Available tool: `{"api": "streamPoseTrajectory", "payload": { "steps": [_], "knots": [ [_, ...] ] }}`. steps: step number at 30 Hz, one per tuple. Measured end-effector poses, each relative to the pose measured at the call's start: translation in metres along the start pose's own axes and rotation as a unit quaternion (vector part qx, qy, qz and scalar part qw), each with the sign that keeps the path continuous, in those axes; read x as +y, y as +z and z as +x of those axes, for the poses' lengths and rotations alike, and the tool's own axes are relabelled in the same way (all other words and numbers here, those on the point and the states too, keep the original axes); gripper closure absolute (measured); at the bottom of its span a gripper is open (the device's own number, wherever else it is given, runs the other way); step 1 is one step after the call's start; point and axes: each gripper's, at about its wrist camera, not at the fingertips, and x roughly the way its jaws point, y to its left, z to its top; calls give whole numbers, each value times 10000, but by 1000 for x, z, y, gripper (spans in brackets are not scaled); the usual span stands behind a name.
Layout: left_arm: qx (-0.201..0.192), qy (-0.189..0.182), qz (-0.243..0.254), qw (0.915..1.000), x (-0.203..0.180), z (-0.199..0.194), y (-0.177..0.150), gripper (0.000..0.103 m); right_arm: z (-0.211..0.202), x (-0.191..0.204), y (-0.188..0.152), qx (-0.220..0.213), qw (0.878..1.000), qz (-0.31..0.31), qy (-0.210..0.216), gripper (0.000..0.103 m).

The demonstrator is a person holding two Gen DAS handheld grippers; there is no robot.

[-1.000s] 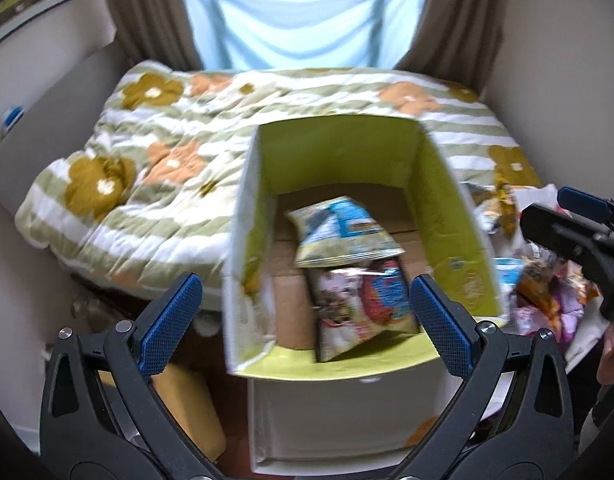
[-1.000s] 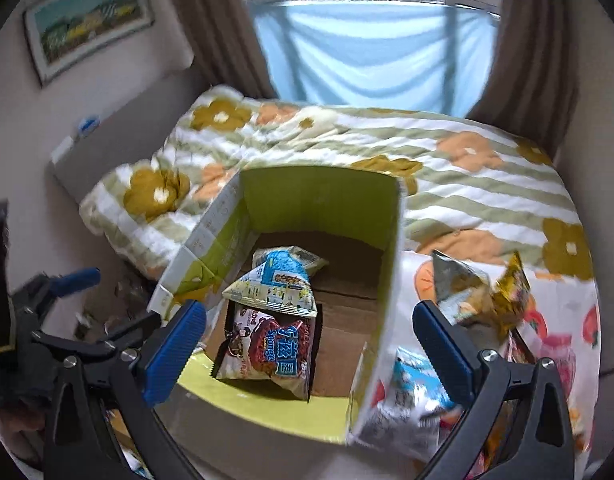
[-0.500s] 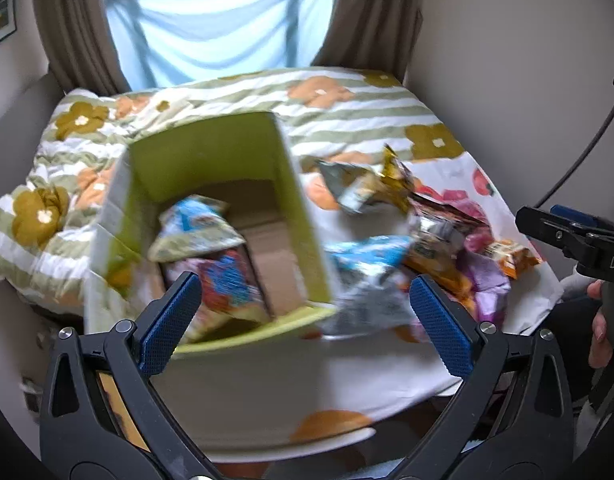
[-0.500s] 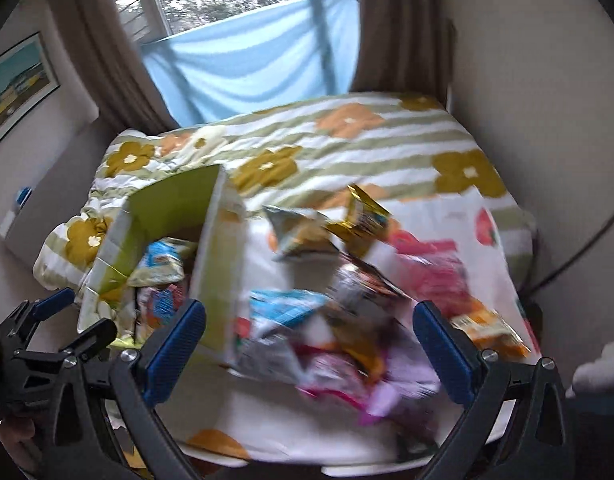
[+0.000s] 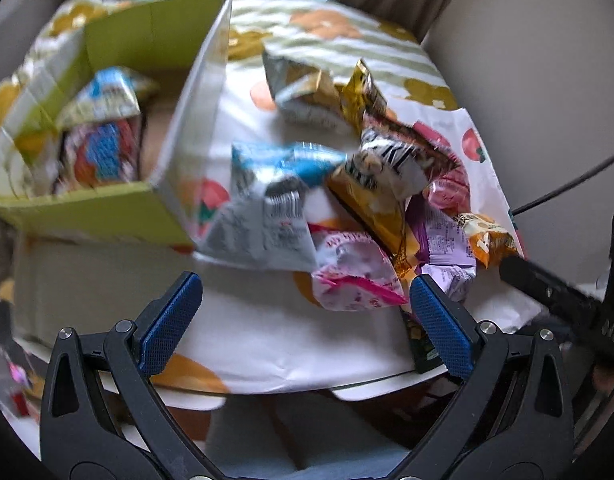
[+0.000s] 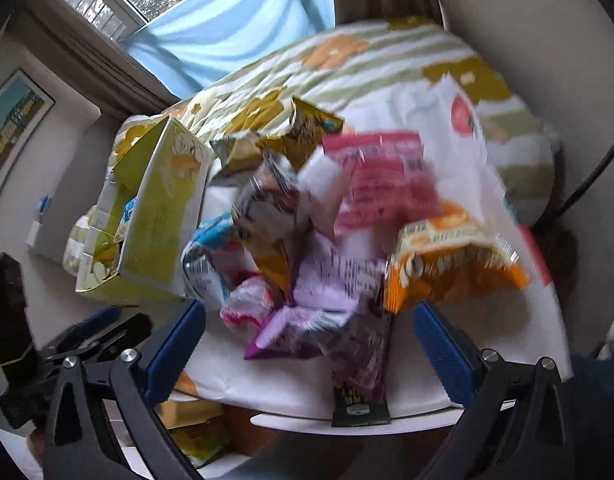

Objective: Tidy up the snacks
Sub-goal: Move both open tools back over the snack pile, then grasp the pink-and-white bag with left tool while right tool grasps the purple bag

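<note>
1. Left gripper: black frame, blue ribbed pads spread wide, nothing between them. It hangs over the near edge of the white fruit-print cloth, just short of the snack pile.
2. Right gripper: same build, released, jaws wide apart and empty. Poised above the near side of the pile; a purple foil packet lies between its pads in the view, contact cannot be told.
3. Snack pile: loose on the cloth, right of the open yellow-green cardboard box. Members identified:
   - blue-and-silver crinkled bag, leaning against the box's white outer wall;
   - pink-and-white sachet, nearest the left gripper;
   - brown-and-yellow zebra-striped bag, centre;
   - orange packet, right edge;
   - pink flat packet, behind the orange one;
   - silver-and-gold pouch, farthest back;
   - dark green narrow packet, overhanging the table edge.
4. Box contents: two bags already inside, a pale blue-topped bag lying above a red-and-blue printed bag.
5. Both views are motion-blurred; print on the packets is not readable.
6. Background: bed with green-striped flower-pattern quilt, light blue curtain at the window.
</note>
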Motion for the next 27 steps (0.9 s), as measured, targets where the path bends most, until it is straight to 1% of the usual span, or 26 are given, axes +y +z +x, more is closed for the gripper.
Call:
{"api": "streamPoseTrajectory", "payload": {
  "steps": [3, 6, 7, 12, 15, 19, 22, 27],
  "knots": [
    [151, -140, -252, 9995, 1, 23, -4, 0, 11, -13, -7, 51, 9991, 314, 296, 0],
    [237, -190, -247, 9992, -1, 39, -6, 0, 26, -23, -12, 129, 9959, 680, 582, 0],
    [269, -187, -220, 9992, -3, 46, -6, 0, 32, -25, -12, 165, 9951, 763, 607, 0],
    [388, -296, -270, 9984, -8, 72, 0, 0, 54, -39, -11, 151, 9896, 1254, 695, 0],
    [432, -351, -287, 9980, -11, 84, 5, 0, 63, -46, -11, 202, 9875, 1396, 700, 0],
    [486, -371, -282, 9977, -15, 97, 7, 0, 73, -48, -10, 277, 9859, 1498, 685, 0],
    [499, -276, -209, 9982, -19, 103, 7, 0, 75, -49, -10, 305, 9856, 1516, 685, 0],
    [586, -237, -165, 9979, -22, 114, 4, 1, 75, -53, -9, 288, 9864, 1486, 638, 0]
  ]
}}
